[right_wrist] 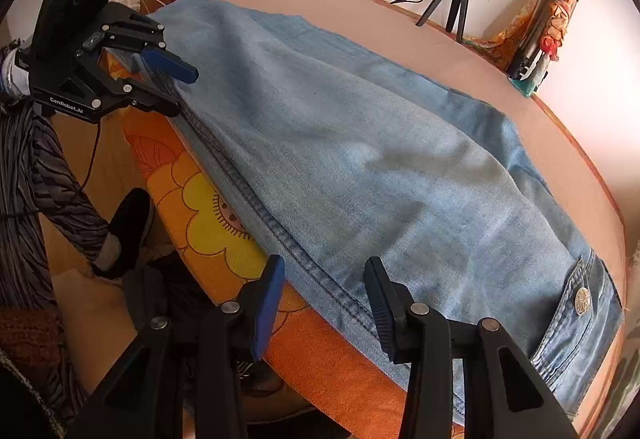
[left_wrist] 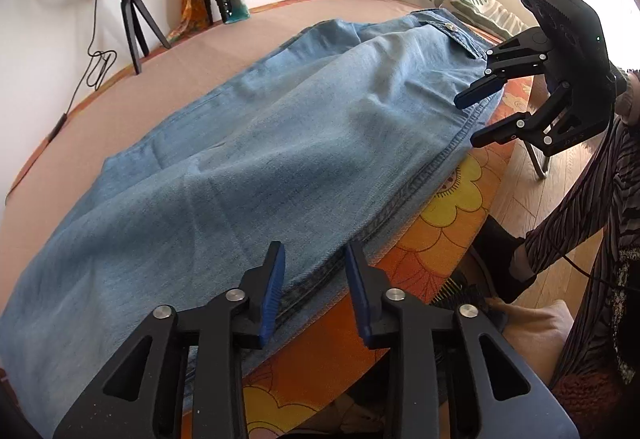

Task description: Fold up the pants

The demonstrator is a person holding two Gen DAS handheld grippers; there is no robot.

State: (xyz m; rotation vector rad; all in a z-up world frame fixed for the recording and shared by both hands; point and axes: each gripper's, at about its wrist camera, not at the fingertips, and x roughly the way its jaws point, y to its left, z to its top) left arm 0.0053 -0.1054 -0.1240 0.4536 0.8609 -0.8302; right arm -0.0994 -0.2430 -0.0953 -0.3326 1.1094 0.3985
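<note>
While my left gripper (left_wrist: 314, 287) straddles the near seam of the jeans (left_wrist: 260, 143) at six o'clock, jaws part open and pads not yet pressing, I should bite squarely on that seam. From the other wrist, my right gripper (right_wrist: 324, 303) gapes wider over the seam near the waistband at six o'clock, holding nothing; both should lift together.
</note>
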